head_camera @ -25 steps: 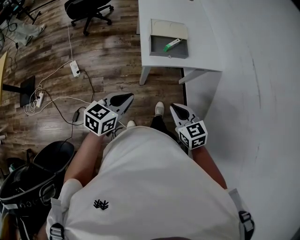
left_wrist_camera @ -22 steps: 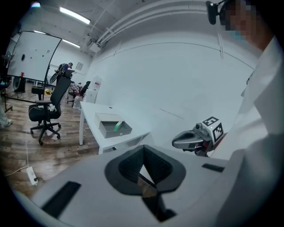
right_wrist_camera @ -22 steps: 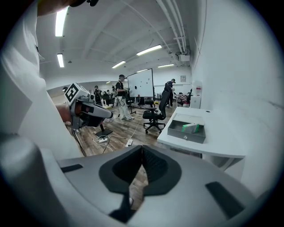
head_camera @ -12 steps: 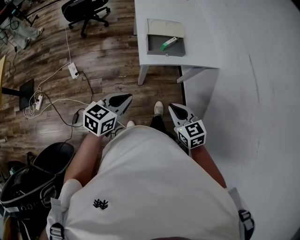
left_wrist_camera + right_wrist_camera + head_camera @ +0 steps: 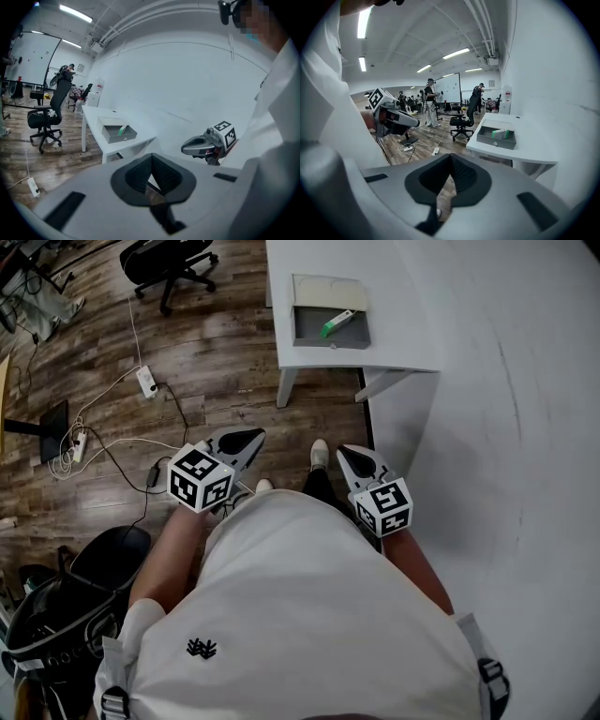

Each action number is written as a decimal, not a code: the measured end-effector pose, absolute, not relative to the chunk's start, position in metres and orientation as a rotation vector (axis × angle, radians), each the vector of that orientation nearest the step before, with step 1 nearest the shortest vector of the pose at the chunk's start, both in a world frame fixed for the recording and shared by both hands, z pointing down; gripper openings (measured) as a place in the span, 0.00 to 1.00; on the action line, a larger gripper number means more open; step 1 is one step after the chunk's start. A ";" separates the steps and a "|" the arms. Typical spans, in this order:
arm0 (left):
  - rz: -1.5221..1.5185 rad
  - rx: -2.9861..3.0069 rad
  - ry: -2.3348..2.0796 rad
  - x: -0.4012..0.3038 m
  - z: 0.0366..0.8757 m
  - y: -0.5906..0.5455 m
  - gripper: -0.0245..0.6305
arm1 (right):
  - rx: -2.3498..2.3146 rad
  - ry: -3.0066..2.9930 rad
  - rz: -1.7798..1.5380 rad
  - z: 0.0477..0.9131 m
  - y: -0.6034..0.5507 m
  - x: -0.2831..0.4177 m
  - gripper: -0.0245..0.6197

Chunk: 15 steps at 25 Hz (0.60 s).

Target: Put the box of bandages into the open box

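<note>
A grey open box [image 5: 330, 326] with its pale lid folded back stands on the white table [image 5: 394, 296] far ahead. Inside it lies the green and white box of bandages [image 5: 338, 323], also seen as the bandage box [image 5: 501, 133] in the right gripper view and the bandage box [image 5: 123, 130] in the left gripper view. My left gripper [image 5: 246, 439] and right gripper [image 5: 354, 461] are held close to the person's body, well short of the table. Both are shut with nothing between the jaws.
The wooden floor holds a power strip [image 5: 148, 381] with trailing cables [image 5: 122, 451], and a black office chair [image 5: 173, 259] at the back left. A black bag [image 5: 75, 606] sits at the left near the person. People stand far off by a whiteboard [image 5: 449, 96].
The view has shifted slightly, so the table and the open box sit a little higher in the picture. Both grippers have stayed shut by the body.
</note>
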<state>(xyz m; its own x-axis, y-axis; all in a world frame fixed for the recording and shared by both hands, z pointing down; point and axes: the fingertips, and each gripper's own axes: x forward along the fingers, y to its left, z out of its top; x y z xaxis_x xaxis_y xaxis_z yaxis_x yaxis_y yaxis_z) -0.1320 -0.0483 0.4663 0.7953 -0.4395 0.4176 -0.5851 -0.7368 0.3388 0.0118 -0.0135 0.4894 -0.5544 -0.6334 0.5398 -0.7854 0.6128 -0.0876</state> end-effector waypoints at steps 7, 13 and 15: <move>0.447 2.510 -0.759 -0.131 0.472 -0.046 0.05 | 1.116 -2.370 0.457 0.493 -0.013 0.013 0.05; 0.461 2.490 -0.770 -0.129 0.477 -0.052 0.05 | 1.093 -2.374 0.471 0.498 -0.019 0.015 0.05; 0.467 2.487 -0.773 -0.126 0.477 -0.055 0.05 | 1.089 -2.383 0.466 0.495 -0.024 0.016 0.05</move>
<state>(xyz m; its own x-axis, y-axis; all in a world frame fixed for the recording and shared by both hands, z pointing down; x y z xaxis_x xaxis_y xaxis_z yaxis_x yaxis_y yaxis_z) -0.1259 -0.0551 0.4767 0.7811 -0.4322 0.4506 -0.6000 -0.7191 0.3506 0.0164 -0.0243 0.4954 -0.5710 -0.6106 0.5487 -0.7723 0.6262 -0.1068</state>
